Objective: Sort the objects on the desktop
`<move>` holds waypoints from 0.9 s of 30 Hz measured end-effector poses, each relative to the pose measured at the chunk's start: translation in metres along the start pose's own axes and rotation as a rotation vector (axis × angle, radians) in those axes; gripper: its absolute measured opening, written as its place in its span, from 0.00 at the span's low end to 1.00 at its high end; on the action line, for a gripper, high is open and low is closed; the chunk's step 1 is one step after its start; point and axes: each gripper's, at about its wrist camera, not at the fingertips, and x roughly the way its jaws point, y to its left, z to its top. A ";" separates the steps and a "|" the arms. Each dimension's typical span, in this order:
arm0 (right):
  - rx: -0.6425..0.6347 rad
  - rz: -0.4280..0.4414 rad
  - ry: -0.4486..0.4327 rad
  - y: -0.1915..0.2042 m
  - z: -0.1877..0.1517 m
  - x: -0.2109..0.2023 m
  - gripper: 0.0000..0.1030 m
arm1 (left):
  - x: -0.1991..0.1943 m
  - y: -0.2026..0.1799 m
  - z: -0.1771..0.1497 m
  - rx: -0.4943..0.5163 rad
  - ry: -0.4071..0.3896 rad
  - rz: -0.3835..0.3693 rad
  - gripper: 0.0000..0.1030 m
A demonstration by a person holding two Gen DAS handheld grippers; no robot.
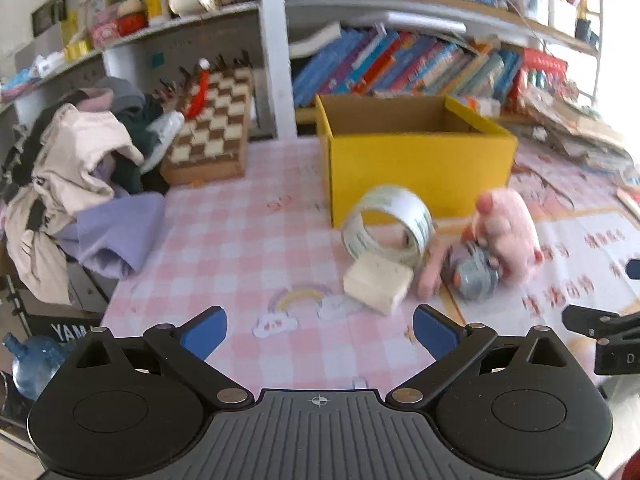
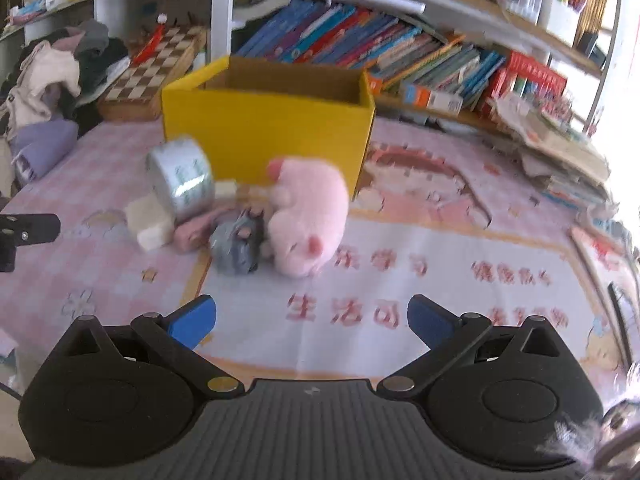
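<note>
A yellow open box [image 1: 420, 168] [image 2: 264, 136] stands on the pink checked desk. In front of it lie a roll of clear tape [image 1: 388, 226] [image 2: 182, 178], a cream block [image 1: 378, 282] [image 2: 150, 222], a pink plush pig [image 1: 506, 232] [image 2: 308, 216], a small grey toy [image 1: 474, 276] [image 2: 238, 246] and a pink flat item [image 1: 432, 268] [image 2: 196, 230]. My left gripper [image 1: 320, 332] is open and empty, short of the cream block. My right gripper [image 2: 312, 320] is open and empty, short of the pig.
A chessboard case [image 1: 212, 128] [image 2: 154, 68] and a pile of clothes [image 1: 84, 168] [image 2: 44, 88] sit at the back left. Book shelves [image 1: 420, 64] [image 2: 380, 52] line the back. Stacked papers [image 2: 560, 148] lie at right. The right gripper's finger edge shows in the left view [image 1: 600, 324].
</note>
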 end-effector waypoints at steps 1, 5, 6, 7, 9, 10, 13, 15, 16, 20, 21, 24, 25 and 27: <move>-0.008 0.003 0.013 0.003 -0.003 0.000 1.00 | 0.001 -0.002 -0.002 0.013 0.013 -0.006 0.98; -0.019 0.019 0.036 0.012 -0.010 0.000 1.00 | -0.002 -0.012 -0.012 0.073 0.037 -0.034 0.98; -0.023 0.024 0.039 0.014 -0.011 -0.001 1.00 | -0.003 -0.013 -0.014 0.085 0.038 -0.039 0.98; -0.027 0.028 0.043 0.016 -0.012 -0.001 1.00 | -0.004 -0.014 -0.016 0.094 0.039 -0.042 0.98; -0.035 0.036 0.052 0.019 -0.014 -0.001 1.00 | -0.005 -0.015 -0.020 0.101 0.046 -0.045 0.98; -0.037 0.039 0.057 0.021 -0.014 -0.001 1.00 | -0.005 -0.015 -0.021 0.101 0.050 -0.046 0.98; -0.045 0.047 0.070 0.024 -0.016 -0.001 1.00 | -0.006 -0.014 -0.023 0.098 0.059 -0.045 0.98; -0.052 0.053 0.080 0.026 -0.016 0.000 1.00 | -0.005 -0.014 -0.024 0.101 0.064 -0.047 0.98; -0.056 0.056 0.085 0.027 -0.016 0.001 1.00 | -0.005 -0.014 -0.024 0.103 0.067 -0.048 0.98; -0.071 0.067 0.108 0.030 -0.017 0.003 1.00 | -0.002 -0.018 -0.026 0.119 0.091 -0.066 0.98; -0.076 0.070 0.113 0.031 -0.017 0.004 1.00 | -0.001 -0.019 -0.026 0.124 0.098 -0.076 0.98; -0.089 0.075 0.119 0.032 -0.016 0.004 1.00 | 0.000 -0.023 -0.026 0.138 0.108 -0.107 0.98; -0.093 0.076 0.119 0.033 -0.016 0.004 1.00 | 0.000 -0.024 -0.025 0.141 0.107 -0.113 0.98; -0.100 0.078 0.121 0.033 -0.016 0.004 1.00 | 0.001 -0.026 -0.025 0.146 0.103 -0.117 0.98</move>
